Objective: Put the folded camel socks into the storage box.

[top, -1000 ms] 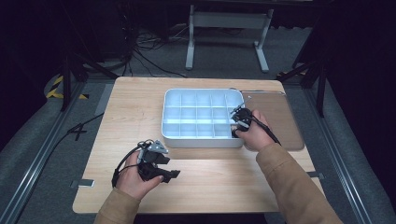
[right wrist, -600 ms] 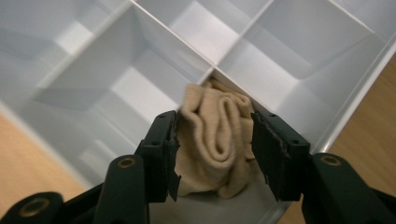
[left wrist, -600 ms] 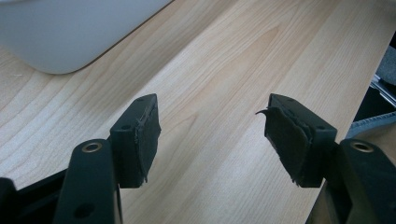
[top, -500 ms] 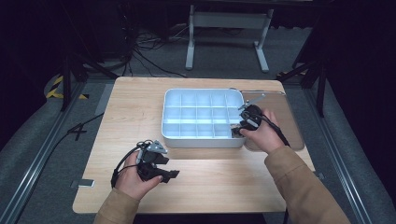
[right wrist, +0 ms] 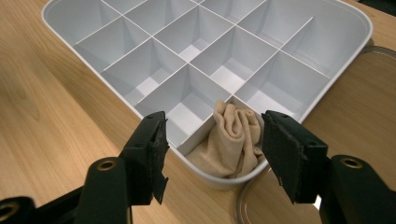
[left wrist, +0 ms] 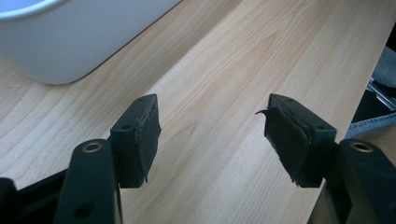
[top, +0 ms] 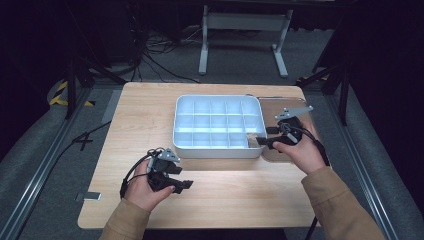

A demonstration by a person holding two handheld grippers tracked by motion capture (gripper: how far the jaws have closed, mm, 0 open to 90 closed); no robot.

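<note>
A white tray (top: 218, 150) with several square compartments sits mid-table. In the right gripper view a crumpled beige cloth (right wrist: 231, 140) lies in the tray's nearest corner compartment (right wrist: 212, 177). My right gripper (right wrist: 212, 135) hovers just above and short of that corner. Its jaws have just been opening and are open, and the cloth is below them, untouched. In the high view the right gripper (top: 261, 142) is at the tray's near right corner. My left gripper (top: 181, 181) rests on the wood in front of the tray. It is open (left wrist: 212, 135), with nothing between its worn pads.
A clear plastic lid (top: 285, 107) lies on the table against the tray's right side, and its rounded rim (right wrist: 252, 205) shows under my right gripper. Bare wooden tabletop (top: 240, 195) lies in front of the tray. The tray's wall (left wrist: 70, 42) is close ahead of the left gripper.
My right gripper has pulled back to the right from over the tray's corner compartment, and its jaws have spread. The left hand has stayed put.
</note>
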